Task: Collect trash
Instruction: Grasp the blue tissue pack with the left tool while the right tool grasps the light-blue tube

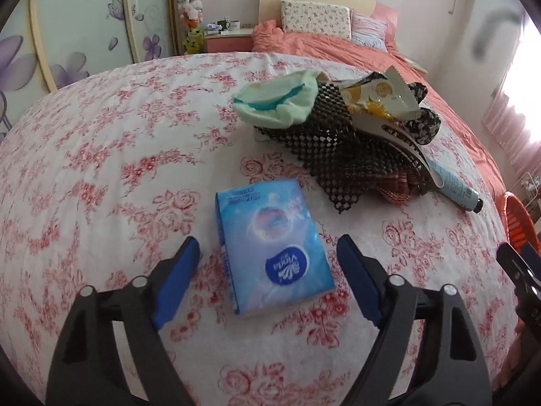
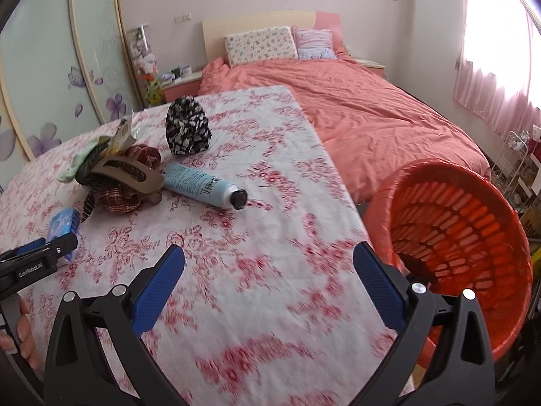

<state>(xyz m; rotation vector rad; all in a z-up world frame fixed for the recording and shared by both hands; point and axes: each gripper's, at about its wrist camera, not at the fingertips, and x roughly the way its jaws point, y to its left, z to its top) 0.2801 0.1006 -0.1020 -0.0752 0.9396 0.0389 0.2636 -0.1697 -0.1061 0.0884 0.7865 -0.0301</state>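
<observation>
Blue pads spread wide on your left tool (image 1: 267,270), straddling the tissue pack (image 1: 270,247) without touching it; the pack lies flat, long axis running away from you. Your right tool (image 2: 268,270) gapes empty above bare tabletop (image 2: 270,203). Tube (image 2: 203,184) lies cap toward the tabletop's right edge, beside the clutter pile (image 2: 115,172). Orange bin (image 2: 456,237) sits tilted just past that edge.

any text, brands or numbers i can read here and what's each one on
"Vinda": blue oval logo on the blue tissue pack, upside down in the left wrist view.
"GenRobot.AI": side of the left gripper.
Tissue pack's top line: blurred.
Barcode and print on the pale blue tube: too small.
Snack wrapper: unreadable.
</observation>
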